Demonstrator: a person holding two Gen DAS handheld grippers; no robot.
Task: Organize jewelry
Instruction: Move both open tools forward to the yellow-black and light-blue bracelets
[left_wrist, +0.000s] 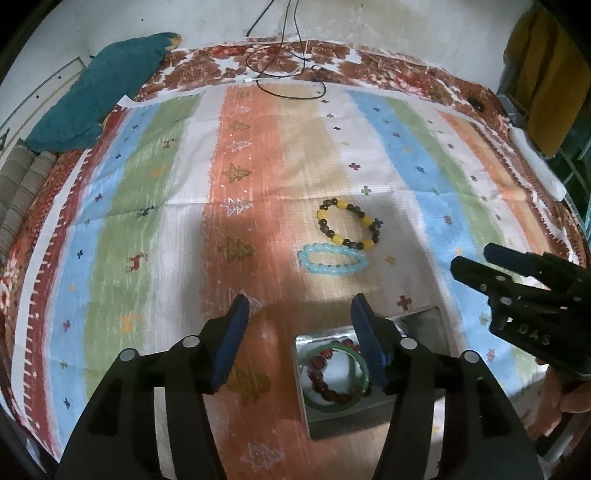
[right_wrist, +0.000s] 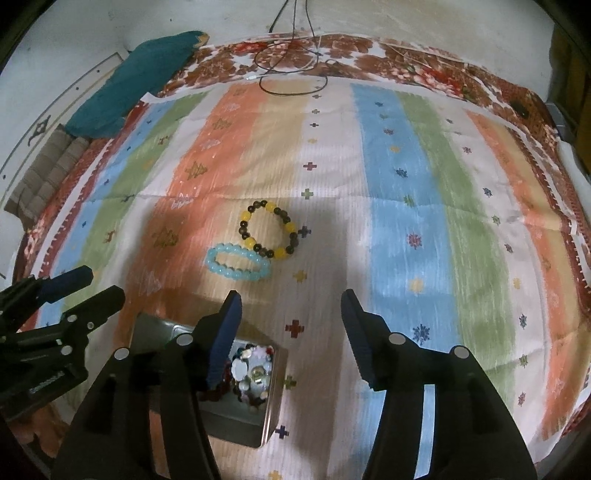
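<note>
Two grippers (left_wrist: 300, 306) (open), two bracelets (left_wrist: 347, 225)

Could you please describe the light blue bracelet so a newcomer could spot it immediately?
On the striped cloth, just beyond the metal tin, two bracelets lie side by side. It is the nearer one, a flattened oval of pale blue beads; its neighbour is rounder, yellow and dark.

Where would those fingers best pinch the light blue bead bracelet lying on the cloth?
Probably across one long side of the light blue bracelet, coming from above. It lies flat as a stretched oval, so one finger can drop inside the loop and one outside, clear of the yellow and dark bracelet beside it.
</note>
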